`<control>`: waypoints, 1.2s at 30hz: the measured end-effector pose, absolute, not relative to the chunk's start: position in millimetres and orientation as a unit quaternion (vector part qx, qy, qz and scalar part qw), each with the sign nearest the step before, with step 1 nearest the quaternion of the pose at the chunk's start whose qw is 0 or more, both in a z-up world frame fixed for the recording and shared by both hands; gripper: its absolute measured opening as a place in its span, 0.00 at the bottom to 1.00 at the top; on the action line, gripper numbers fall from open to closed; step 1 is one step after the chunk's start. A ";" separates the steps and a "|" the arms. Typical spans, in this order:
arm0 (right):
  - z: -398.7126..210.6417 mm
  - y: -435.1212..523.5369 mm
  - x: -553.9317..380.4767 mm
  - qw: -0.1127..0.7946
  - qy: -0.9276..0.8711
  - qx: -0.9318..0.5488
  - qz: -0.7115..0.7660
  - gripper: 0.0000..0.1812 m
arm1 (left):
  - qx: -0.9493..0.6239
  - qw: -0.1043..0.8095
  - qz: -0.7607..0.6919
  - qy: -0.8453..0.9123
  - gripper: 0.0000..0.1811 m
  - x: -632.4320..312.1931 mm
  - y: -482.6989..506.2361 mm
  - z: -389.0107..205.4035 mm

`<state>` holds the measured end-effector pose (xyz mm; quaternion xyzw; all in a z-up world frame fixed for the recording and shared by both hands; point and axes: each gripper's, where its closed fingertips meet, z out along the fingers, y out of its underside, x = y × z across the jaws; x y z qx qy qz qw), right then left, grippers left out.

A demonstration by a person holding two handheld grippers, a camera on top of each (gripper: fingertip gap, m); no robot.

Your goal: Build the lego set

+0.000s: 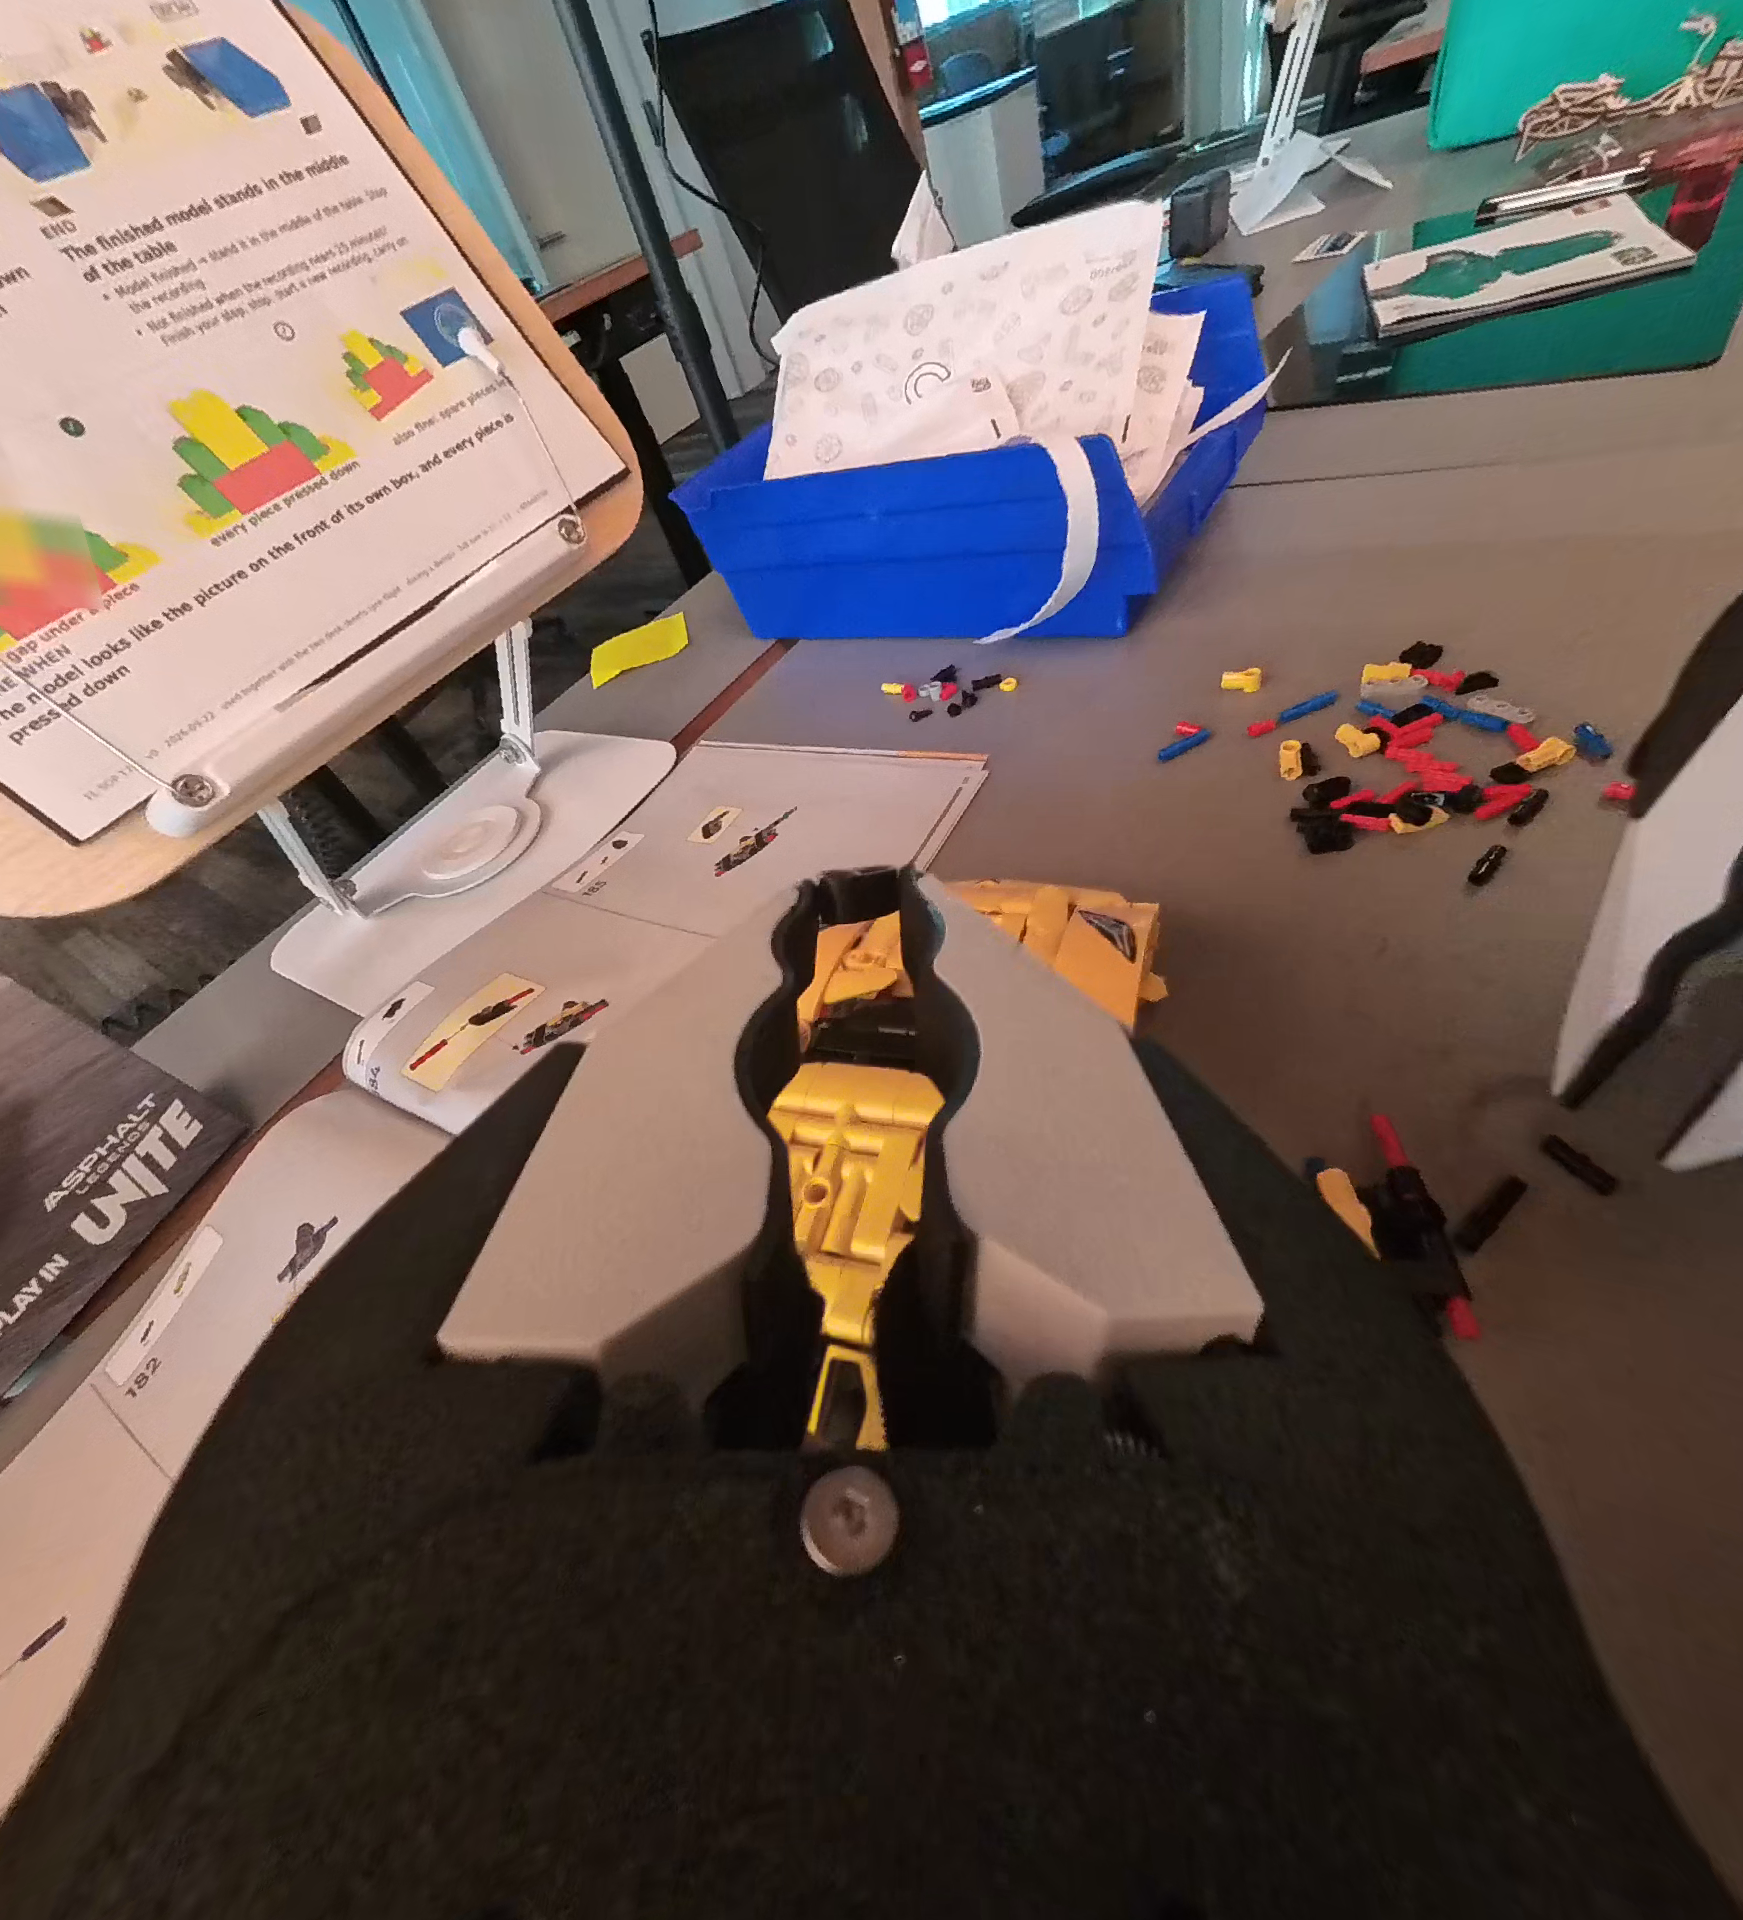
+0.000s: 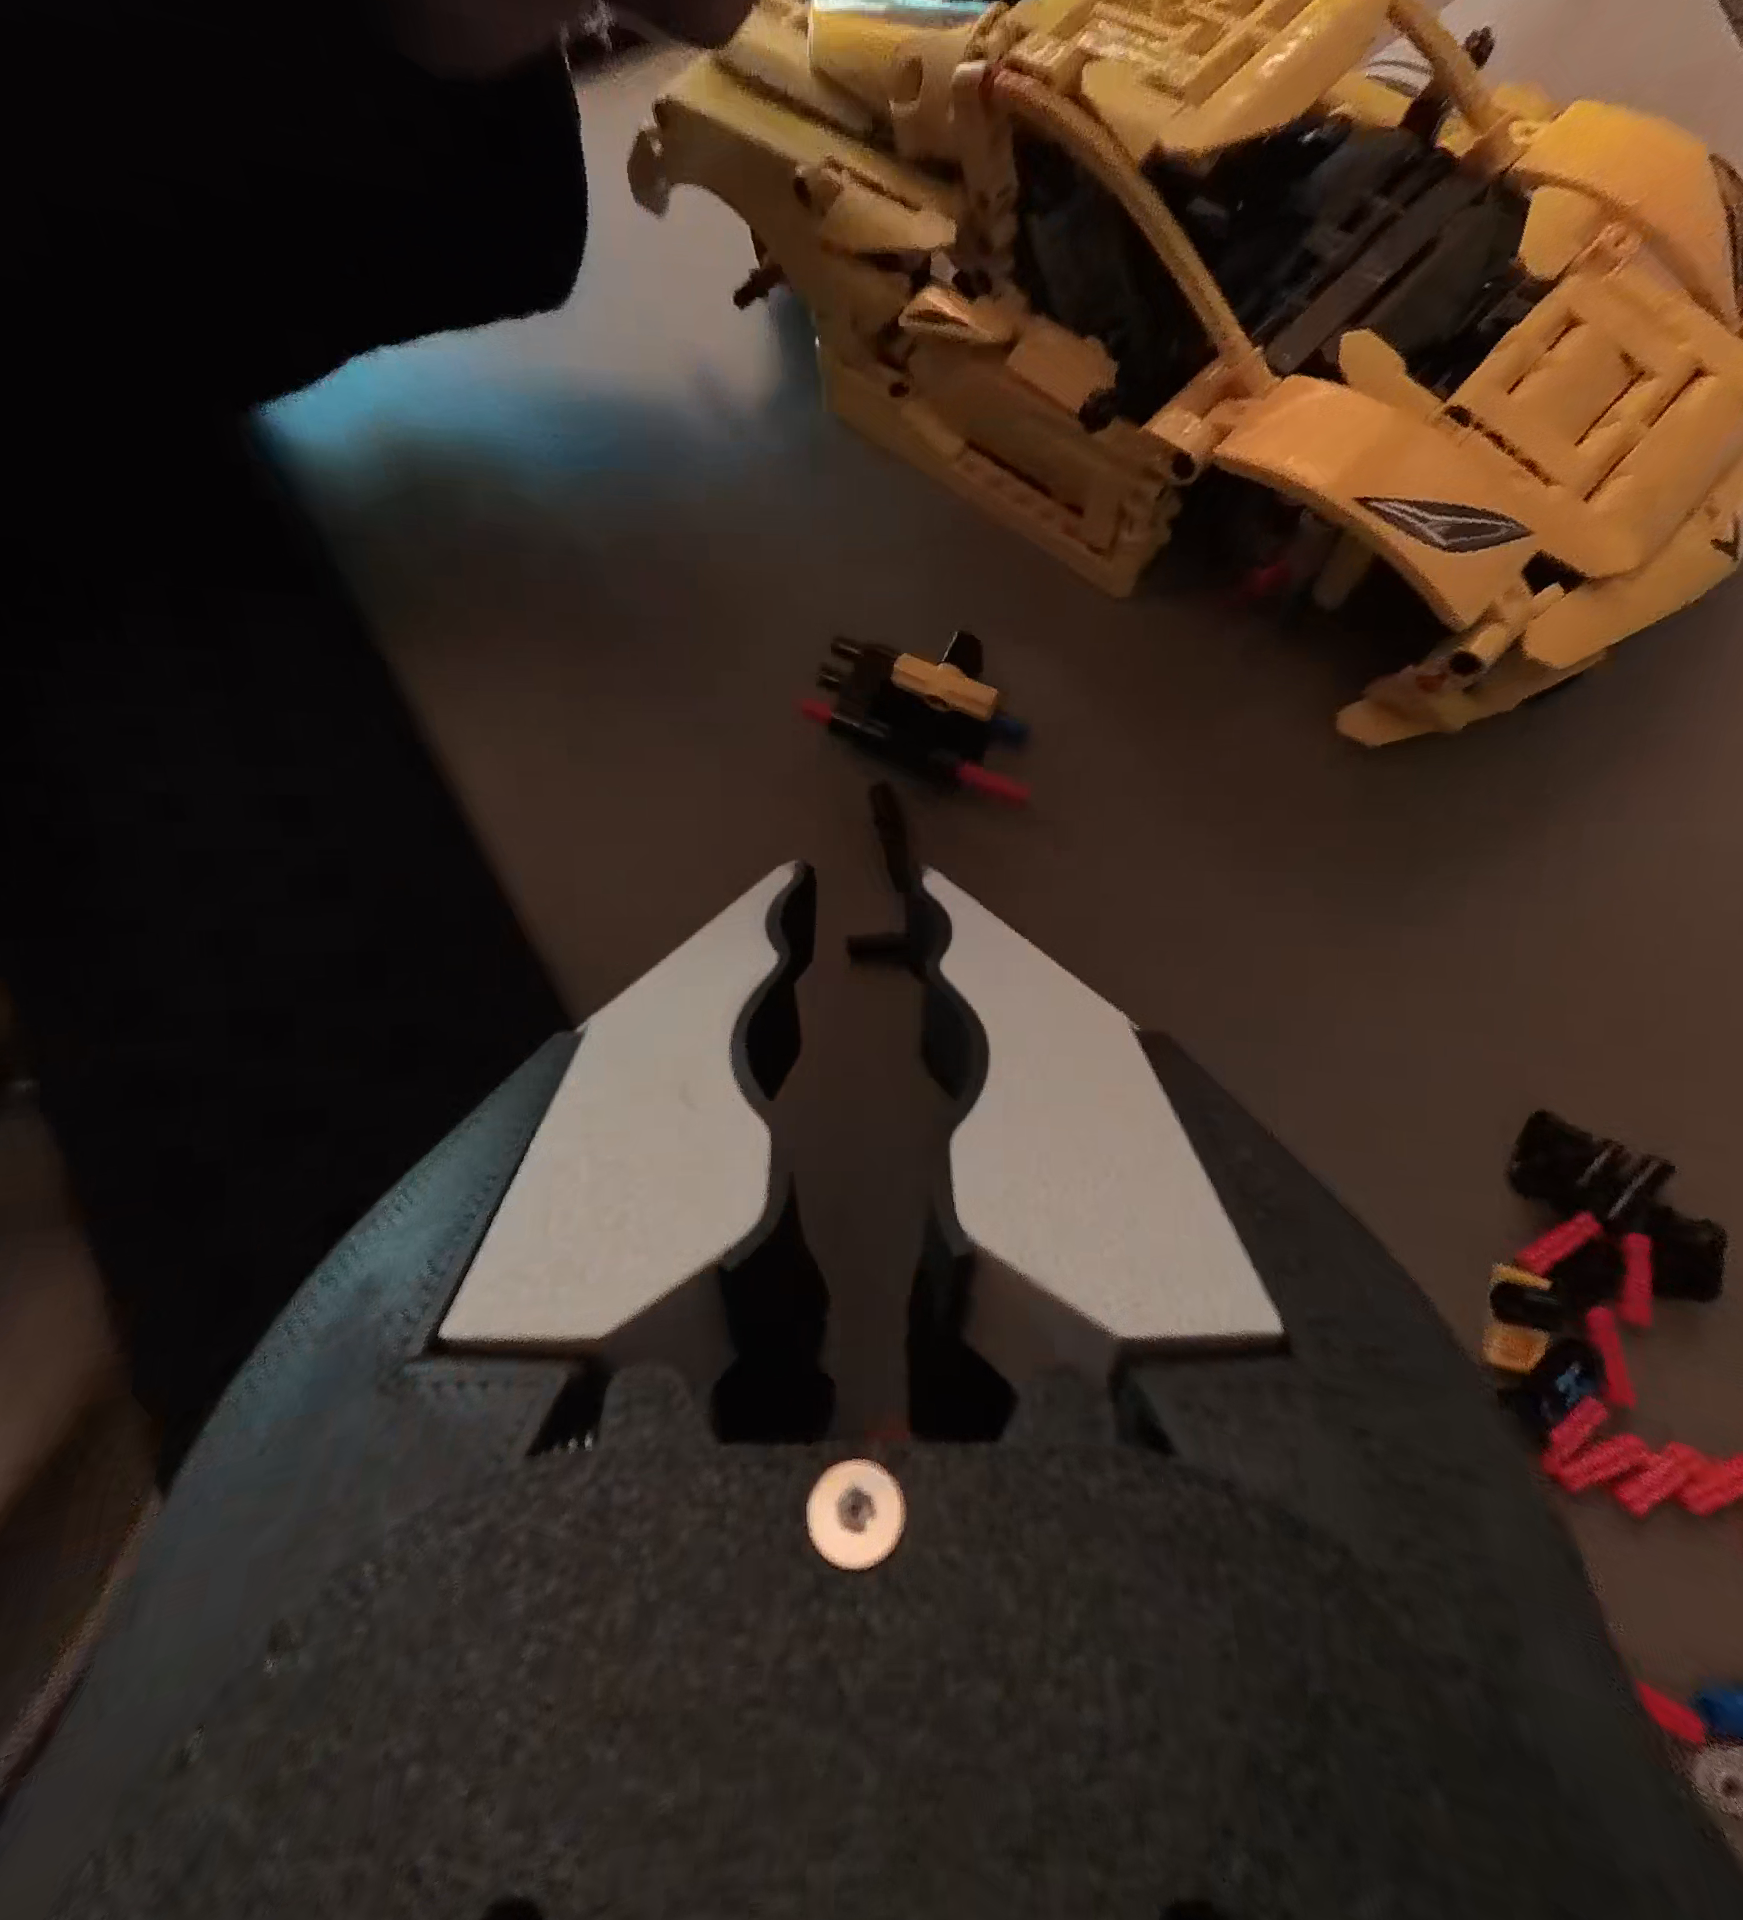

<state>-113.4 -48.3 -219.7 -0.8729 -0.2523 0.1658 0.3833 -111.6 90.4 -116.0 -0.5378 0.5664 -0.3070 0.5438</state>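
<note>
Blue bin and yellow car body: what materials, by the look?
Blue bin: looks like moulded hard plastic, smooth with a mild sheen; uniform colour, rounded rim. Yellow car body: glossy rigid plastic bricks and panels; seams and pin holes show. The left gripper fingers are closed on it.

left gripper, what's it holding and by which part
The left gripper is shut on the yellow car, fingers clamping its body from both sides; which end cannot be told.
</note>
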 end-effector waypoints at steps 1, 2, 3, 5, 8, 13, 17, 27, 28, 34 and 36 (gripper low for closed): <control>-221.2 -46.3 -115.4 0.380 -0.260 -0.872 0.169 0.09 | -0.537 0.543 -0.308 0.568 0.08 -111.4 89.6 -116.3; -221.5 -44.5 -119.3 0.376 -0.267 -0.869 0.179 0.09 | -0.536 0.543 -0.307 0.569 0.08 -111.3 88.9 -116.9; -222.8 -41.4 -121.5 0.370 -0.273 -0.869 0.181 0.09 | -0.535 0.543 -0.305 0.571 0.08 -111.1 88.3 -117.5; -229.8 -36.7 -123.1 0.346 -0.303 -0.873 0.160 0.09 | -0.534 0.541 -0.302 0.575 0.08 -110.4 87.6 -118.7; -234.5 -28.3 -125.1 0.333 -0.337 -0.872 0.122 0.07 | -0.533 0.541 -0.300 0.577 0.08 -110.2 86.9 -119.8; -245.1 -26.1 -126.9 0.304 -0.359 -0.875 0.114 0.03 | -0.531 0.537 -0.307 0.580 0.08 -108.7 84.7 -120.6; -228.3 -18.7 -124.5 0.340 -0.350 -0.865 0.118 0.02 | -0.525 0.537 -0.322 0.577 0.08 -106.7 80.0 -118.0; -35.4 42.4 -97.4 0.705 -0.143 -0.627 0.298 0.02 | -0.478 0.537 -0.432 0.546 0.08 -102.5 47.1 -88.3; -34.5 41.6 -103.7 0.706 -0.153 -0.610 0.326 0.02 | -0.473 0.535 -0.438 0.546 0.08 -101.8 43.1 -87.2; -45.8 48.4 -119.4 0.679 -0.132 -0.588 0.419 0.02 | -0.458 0.521 -0.470 0.546 0.08 -99.8 28.1 -81.6; -53.6 48.6 -123.5 0.664 -0.135 -0.597 0.429 0.02 | -0.457 0.518 -0.480 0.540 0.08 -100.9 27.1 -78.0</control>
